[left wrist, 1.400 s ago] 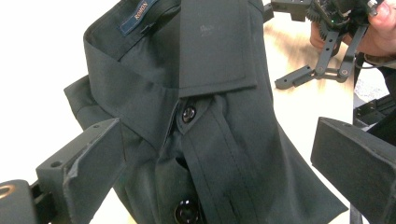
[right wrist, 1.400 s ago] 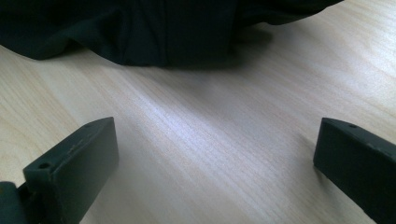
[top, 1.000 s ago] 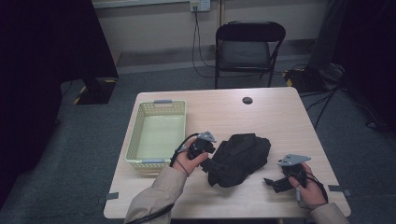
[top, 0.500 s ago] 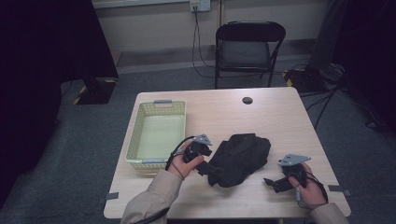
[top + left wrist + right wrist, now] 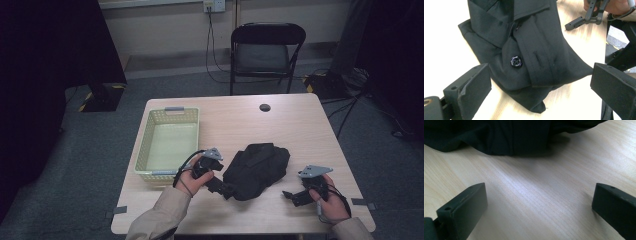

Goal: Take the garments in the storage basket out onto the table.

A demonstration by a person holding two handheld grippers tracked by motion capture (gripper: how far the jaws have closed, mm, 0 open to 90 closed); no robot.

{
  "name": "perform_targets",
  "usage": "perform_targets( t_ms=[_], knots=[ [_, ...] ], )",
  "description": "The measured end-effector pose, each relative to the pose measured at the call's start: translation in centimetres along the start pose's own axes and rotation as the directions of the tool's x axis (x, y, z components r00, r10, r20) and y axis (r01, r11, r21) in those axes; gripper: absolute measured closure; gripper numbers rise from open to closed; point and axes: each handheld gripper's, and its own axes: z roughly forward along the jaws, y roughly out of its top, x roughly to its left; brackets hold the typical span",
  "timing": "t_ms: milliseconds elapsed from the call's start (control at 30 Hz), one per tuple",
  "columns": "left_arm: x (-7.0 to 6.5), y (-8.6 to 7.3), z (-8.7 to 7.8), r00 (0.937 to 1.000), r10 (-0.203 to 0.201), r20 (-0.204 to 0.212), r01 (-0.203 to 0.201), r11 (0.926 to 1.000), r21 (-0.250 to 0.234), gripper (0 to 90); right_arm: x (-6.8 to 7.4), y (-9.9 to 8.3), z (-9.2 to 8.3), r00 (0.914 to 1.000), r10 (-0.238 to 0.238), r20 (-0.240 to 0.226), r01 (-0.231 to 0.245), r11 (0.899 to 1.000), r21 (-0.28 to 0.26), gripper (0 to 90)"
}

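Currently we read this as the approach step: the left gripper [image 5: 226, 190] has its jaws spread wide and empty, with the near corner of the folded black shirt [image 5: 257, 170] lying on the table [image 5: 300, 125] just ahead of and between its fingertips [image 5: 477, 85]. The right gripper [image 5: 292, 196] is likewise released, and the shirt's hem [image 5: 506, 143] sits apart beyond its fingers [image 5: 466, 207]. Next, we judge, the left jaws must advance over the corner near the button [image 5: 516, 61] and close, probably for a lift toward the basket [image 5: 170, 142].
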Motion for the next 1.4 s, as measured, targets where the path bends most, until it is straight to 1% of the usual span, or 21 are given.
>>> perform_targets(
  t_ms=[100, 267, 533, 833, 900, 967, 1067, 1200, 1400],
  knots=[
    [0.0, -0.3, -0.1, 1.0, 0.003, 0.002, -0.003, 0.9999, 0.01, 2.7, 0.0, 0.0, 0.0, 1.0, 0.0, 0.0, 0.0, 1.0, 0.0, 0.0],
    [-0.2, -0.6, -0.5, 0.9999, 0.017, 0.001, -0.017, 0.9998, 0.009, 2.7, 0.0, 0.0, 0.0, 1.0, 0.0, 0.0, 0.0, 1.0, 0.0, 0.0],
    [-0.2, -1.6, -1.1, 1.0, 0.008, -0.001, -0.008, 0.9999, 0.009, 2.7, 0.0, 0.0, 0.0, 1.0, 0.0, 0.0, 0.0, 1.0, 0.0, 0.0],
    [0.1, -2.9, -1.6, 1.0, -0.008, -0.005, 0.008, 1.0, 0.001, 2.7, 0.0, 0.0, 0.0, 1.0, 0.001, 0.0, -0.001, 1.0, 0.0, 0.0],
    [0.1, -3.1, -1.8, 1.0, -0.006, -0.006, 0.006, 1.0, 0.003, 2.7, 0.0, 0.0, 0.0, 1.0, 0.0, 0.0, 0.0, 1.0, 0.0, 0.0],
    [0.1, -3.4, -1.9, 0.9999, -0.009, -0.012, 0.009, 1.0, 0.003, 2.7, 0.0, 0.0, 0.0, 1.0, 0.0, 0.0, 0.0, 1.0, 0.0, 0.0],
    [0.1, -3.7, -2.2, 0.9999, -0.005, -0.012, 0.005, 1.0, -0.002, 2.7, 0.0, 0.0, 0.0, 1.0, 0.0, 0.0, 0.0, 1.0, 0.0, 0.0],
    [0.2, -4.2, -2.3, 0.9999, 0.001, -0.016, -0.001, 1.0, 0.004, 2.7, 0.0, 0.0, 0.0, 1.0, 0.0, 0.0, 0.0, 1.0, 0.0, 0.0],
    [0.1, -4.7, -2.5, 0.9994, 0.029, -0.018, -0.029, 0.9995, 0.007, 2.9, 0.0, 0.0, 0.0, 1.0, 0.0, 0.0, 0.0, 1.0, 0.0, 0.0]
  ],
)
